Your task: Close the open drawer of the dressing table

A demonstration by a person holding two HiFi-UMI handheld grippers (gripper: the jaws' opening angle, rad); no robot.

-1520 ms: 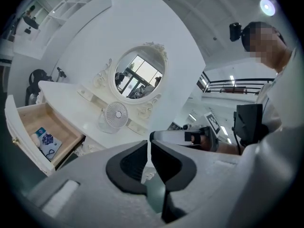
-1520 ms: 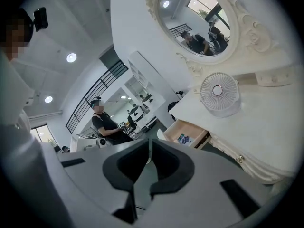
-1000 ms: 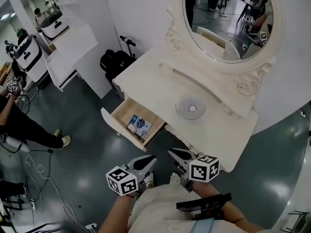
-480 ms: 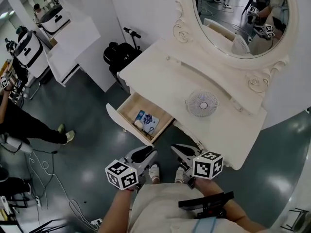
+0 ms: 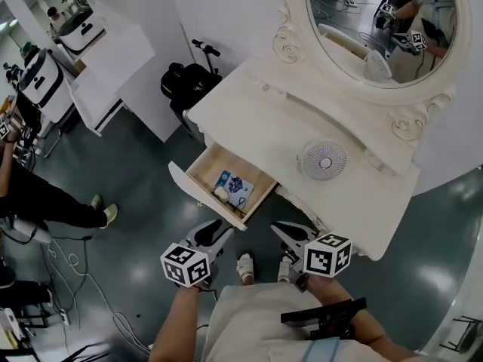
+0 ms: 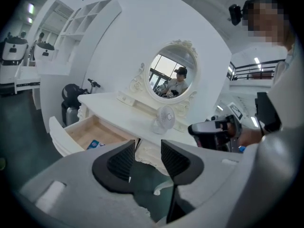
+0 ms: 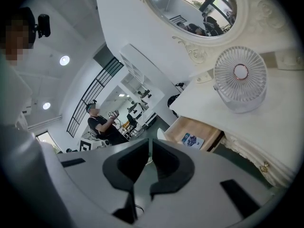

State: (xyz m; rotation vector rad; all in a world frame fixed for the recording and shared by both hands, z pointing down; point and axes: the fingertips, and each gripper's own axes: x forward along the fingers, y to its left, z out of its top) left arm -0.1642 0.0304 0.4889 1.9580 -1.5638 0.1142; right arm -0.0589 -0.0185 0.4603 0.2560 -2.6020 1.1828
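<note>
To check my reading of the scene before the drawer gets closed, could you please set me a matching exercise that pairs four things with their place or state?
Things:
1. drawer
2. fan
3. left gripper
4. right gripper

Places or states:
A. jaws together
B. standing on the tabletop
C. pulled open, with a blue packet inside
D. jaws apart, nothing between them

Pairs: 1-C; 2-B; 3-D (its jaws have just been opening); 4-A.
</note>
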